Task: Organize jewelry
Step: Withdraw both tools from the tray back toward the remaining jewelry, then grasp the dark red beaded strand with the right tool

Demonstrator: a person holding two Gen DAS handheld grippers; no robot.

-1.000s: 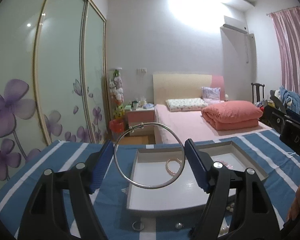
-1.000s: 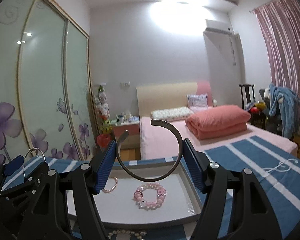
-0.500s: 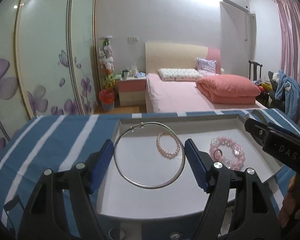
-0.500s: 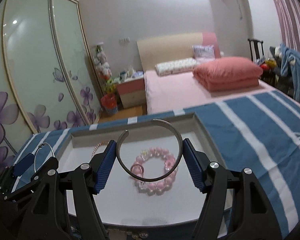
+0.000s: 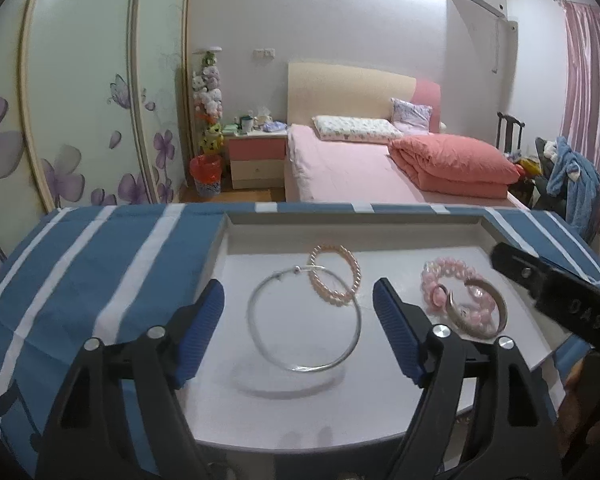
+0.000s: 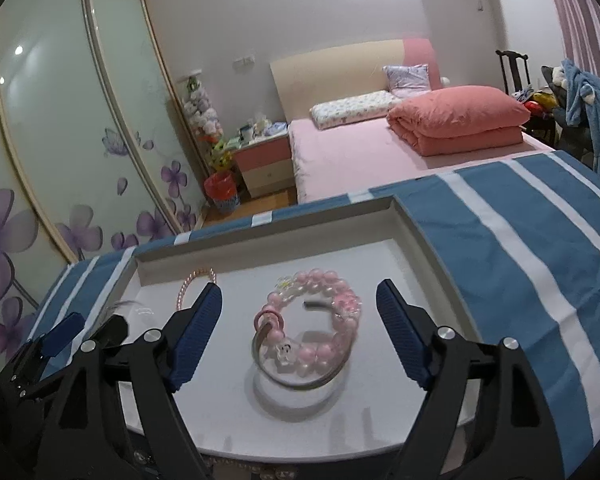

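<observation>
A white tray (image 5: 380, 222) lies on the blue striped cloth. My left gripper (image 5: 298, 328) is open just above it, and a thin silver hoop (image 5: 256, 332) lies free on the tray floor between the fingers, overlapping a pearl bracelet (image 5: 354, 270). My right gripper (image 6: 300, 322) is open over a grey metal cuff (image 6: 300, 384) that rests on a pink bead bracelet (image 6: 328, 280) in the tray (image 6: 268, 236). The cuff (image 5: 500, 308) and pink beads (image 5: 436, 276) also show at the right in the left wrist view. The pearl bracelet (image 6: 188, 282) is partly hidden by the right gripper's left finger.
The blue and white striped cloth (image 5: 112, 264) covers the table around the tray. Small beads (image 6: 260, 472) lie at the tray's near edge. A bed (image 5: 348, 172), nightstand (image 5: 256, 156) and wardrobe doors (image 5: 80, 100) stand beyond the table.
Both grippers tilted down toward the tray and opened. The silver hoop left the left gripper and the grey cuff left the right gripper; both now lie in the tray.
</observation>
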